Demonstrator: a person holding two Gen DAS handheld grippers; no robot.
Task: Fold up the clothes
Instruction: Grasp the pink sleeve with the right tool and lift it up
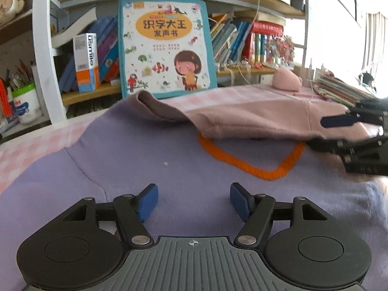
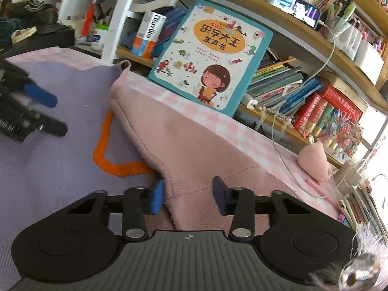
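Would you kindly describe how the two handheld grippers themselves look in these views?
Both look alike. The left gripper and right gripper each have a grey ribbed central body marked with a small crosshair, black round-ended side housings, and black linkage arms on silver pivot pins. Each carries two flat blue finger pads. No cable to either gripper and no sleeve is visible.
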